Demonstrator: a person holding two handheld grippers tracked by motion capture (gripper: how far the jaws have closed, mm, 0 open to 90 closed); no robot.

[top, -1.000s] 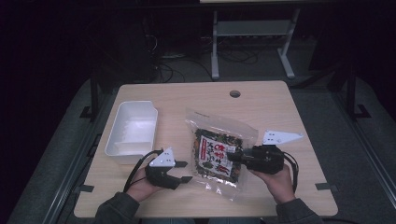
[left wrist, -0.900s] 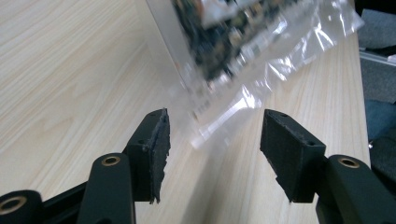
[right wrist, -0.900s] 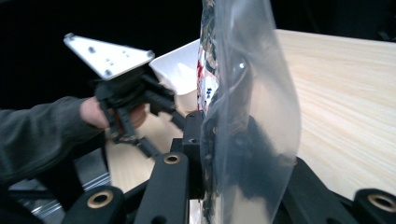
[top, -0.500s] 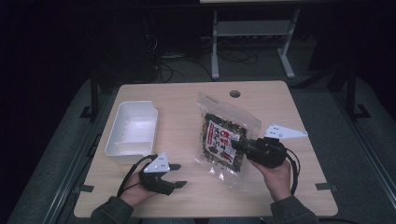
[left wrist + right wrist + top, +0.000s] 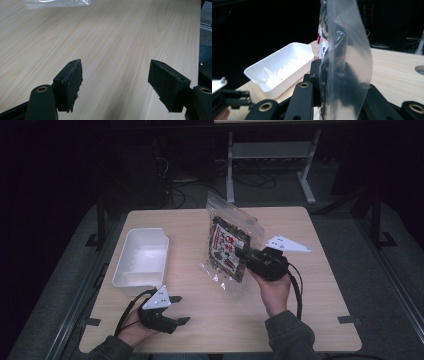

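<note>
Above table (image 5: 310,285), snack bag (image 5: 227,247) (apparently clamped).

A clear plastic snack bag with a dark, red-and-white printed label (image 5: 227,249) stands tilted nearly upright above the light wooden table (image 5: 310,285), right of the white plastic tray (image 5: 141,257).

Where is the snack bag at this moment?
In the high view the snack bag stands upright near the table's middle, clamped by the right gripper, with the white tray to its left.
</note>
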